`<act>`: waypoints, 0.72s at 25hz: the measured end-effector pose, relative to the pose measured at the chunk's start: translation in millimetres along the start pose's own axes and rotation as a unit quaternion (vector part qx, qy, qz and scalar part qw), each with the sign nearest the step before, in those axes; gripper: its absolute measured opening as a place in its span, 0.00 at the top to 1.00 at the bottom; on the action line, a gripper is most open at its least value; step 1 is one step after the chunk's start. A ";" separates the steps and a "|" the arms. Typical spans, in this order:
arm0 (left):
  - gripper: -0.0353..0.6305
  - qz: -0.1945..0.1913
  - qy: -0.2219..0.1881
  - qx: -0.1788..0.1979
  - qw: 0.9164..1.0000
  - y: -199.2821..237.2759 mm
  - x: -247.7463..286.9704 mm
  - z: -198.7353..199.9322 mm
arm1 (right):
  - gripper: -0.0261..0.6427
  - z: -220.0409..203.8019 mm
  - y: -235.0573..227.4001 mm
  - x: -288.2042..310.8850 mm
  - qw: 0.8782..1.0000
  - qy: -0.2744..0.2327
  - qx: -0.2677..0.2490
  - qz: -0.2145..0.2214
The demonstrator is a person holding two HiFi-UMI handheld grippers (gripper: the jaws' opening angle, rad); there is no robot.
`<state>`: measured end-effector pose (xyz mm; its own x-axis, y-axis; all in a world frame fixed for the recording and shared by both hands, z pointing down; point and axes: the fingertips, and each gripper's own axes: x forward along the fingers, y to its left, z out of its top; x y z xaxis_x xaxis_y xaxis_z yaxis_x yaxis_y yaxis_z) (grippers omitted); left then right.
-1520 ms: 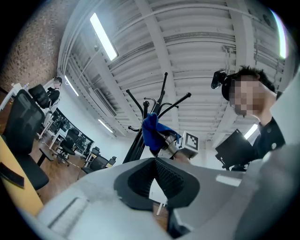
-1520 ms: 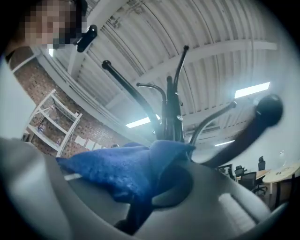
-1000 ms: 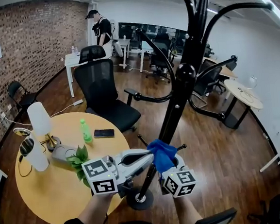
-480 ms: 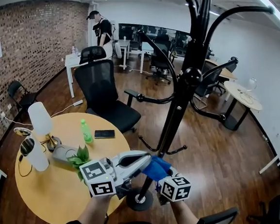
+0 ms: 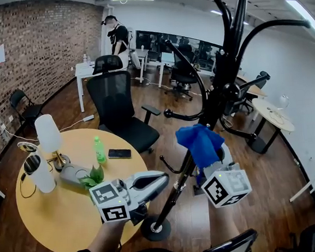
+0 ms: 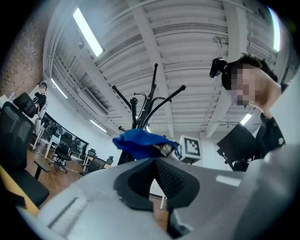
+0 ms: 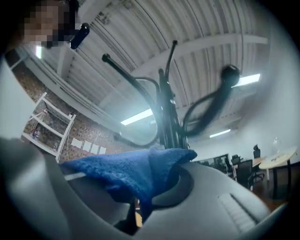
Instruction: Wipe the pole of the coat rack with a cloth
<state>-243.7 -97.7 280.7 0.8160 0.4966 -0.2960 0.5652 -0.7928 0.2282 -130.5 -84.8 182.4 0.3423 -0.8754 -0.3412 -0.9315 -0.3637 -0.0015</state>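
The right gripper's point(image 7: 140, 190) jaws were clamped on a blue terry cloth point(image 7: 126, 171), which spilled over both of them and covered their tips. Seen from the head camera, the cloth was bunched against the black metal pole of the coat rack point(image 5: 220, 87), roughly midway up its leaning length, above the gripper's marker cube. The left gripper's point(image 6: 154, 161) jaws were pressed together with nothing between them. Its tips pointed at the lower stretch of the pole, just beside it, though contact could not be judged. The pole ran down to a round black base point(image 5: 155, 227) on the wooden floor. To the left stood a round yellow table point(image 5: 57, 227) carrying a green plastic bottle point(image 5: 99, 150), a black phone point(image 5: 119, 153) and a white lamp point(image 5: 48, 134). A black mesh office chair point(image 5: 114, 99) stood behind the table.
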 end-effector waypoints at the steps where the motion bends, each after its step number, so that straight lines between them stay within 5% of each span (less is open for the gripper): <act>1: 0.94 -0.001 -0.002 0.002 1.000 -0.9 -1.2 1.8 | 0.93 22.3 3.1 8.4 1.000 -0.019 -0.010 0.005; 7: 0.94 0.005 -0.020 0.011 1.000 -1.3 -16.3 15.0 | 0.93 132.1 63.9 3.8 0.988 -0.122 -0.060 0.074; 12: 0.94 0.004 -0.025 0.020 0.999 -1.0 -15.9 20.6 | 0.93 174.2 111.2 -32.9 0.966 -0.198 -0.068 0.152; 15: 0.94 -0.001 -0.023 0.023 0.999 -3.2 -15.0 24.0 | 0.93 174.3 105.8 -30.6 0.968 -0.191 -0.070 0.149; 18: 0.94 -0.003 -0.021 0.018 1.000 -5.2 -15.1 24.2 | 0.93 151.1 69.6 -14.9 0.982 -0.154 -0.045 0.095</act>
<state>-261.9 -109.6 261.6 0.8057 0.4871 -0.3370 0.5654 -0.8020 0.1926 -219.1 -49.0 45.4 0.0972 -0.7977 -0.5951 -0.9555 -0.2422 0.1687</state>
